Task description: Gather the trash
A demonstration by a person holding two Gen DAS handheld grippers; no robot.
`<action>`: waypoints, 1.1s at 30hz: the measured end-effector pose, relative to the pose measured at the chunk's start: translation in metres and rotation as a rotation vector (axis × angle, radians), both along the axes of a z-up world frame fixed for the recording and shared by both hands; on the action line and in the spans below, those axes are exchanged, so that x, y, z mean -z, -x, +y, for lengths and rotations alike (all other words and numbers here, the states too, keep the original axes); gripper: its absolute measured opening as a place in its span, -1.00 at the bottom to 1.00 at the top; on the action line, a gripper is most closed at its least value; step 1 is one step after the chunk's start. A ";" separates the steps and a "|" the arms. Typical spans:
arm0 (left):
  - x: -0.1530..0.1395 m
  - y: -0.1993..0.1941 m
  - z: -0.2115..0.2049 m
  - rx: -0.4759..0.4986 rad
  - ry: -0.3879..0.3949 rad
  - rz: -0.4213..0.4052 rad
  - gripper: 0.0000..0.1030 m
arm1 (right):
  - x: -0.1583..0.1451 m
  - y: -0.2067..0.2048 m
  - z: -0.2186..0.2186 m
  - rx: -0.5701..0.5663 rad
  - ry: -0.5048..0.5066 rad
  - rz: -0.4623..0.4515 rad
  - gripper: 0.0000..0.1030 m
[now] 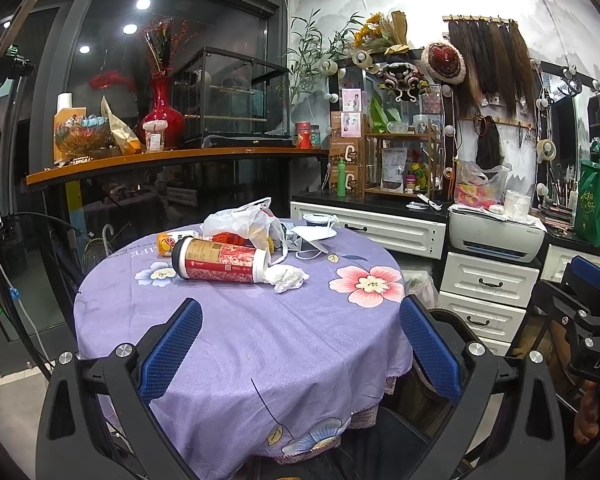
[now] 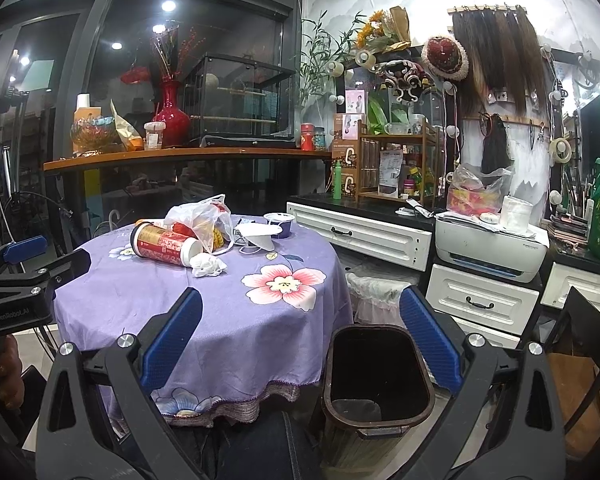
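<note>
Both hand-held grippers are hovering with fingers spread wide and nothing between them; the left hand-held gripper (image 1: 300,356) is facing the trash pile sitting above centre in its frame, on the far part of the purple surface (image 1: 240,340). The red cup (image 1: 220,259) is lying on its side, long axis running left to right; a crumpled tissue (image 1: 288,277) is touching its right end. The right hand-held gripper (image 2: 300,354) is sitting nearer the dark bin (image 2: 380,376) at lower right; the left appears nearer the cup.

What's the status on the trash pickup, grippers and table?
Left gripper and right gripper open, empty. Cup, tissue, bag, mask untouched on table. Bin open, path clear.
</note>
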State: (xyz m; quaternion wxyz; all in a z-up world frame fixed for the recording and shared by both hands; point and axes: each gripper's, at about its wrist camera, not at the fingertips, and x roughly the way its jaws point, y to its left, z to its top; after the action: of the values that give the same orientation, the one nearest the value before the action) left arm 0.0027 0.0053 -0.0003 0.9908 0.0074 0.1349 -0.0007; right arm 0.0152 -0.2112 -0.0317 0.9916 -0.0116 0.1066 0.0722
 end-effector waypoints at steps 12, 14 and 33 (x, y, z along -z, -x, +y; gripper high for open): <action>0.000 0.000 0.001 -0.001 0.000 0.002 0.90 | -0.001 0.000 -0.001 0.000 -0.001 0.002 0.89; 0.000 0.000 0.001 -0.002 0.000 0.002 0.90 | 0.001 -0.001 0.001 0.000 -0.001 0.004 0.89; 0.007 -0.002 0.002 -0.001 -0.001 0.012 0.90 | 0.005 -0.005 0.001 -0.002 0.001 0.014 0.89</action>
State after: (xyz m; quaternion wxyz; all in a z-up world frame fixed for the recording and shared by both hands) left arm 0.0044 0.0076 -0.0069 0.9900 0.0078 0.1407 -0.0002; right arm 0.0201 -0.2106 -0.0365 0.9908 -0.0117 0.1136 0.0732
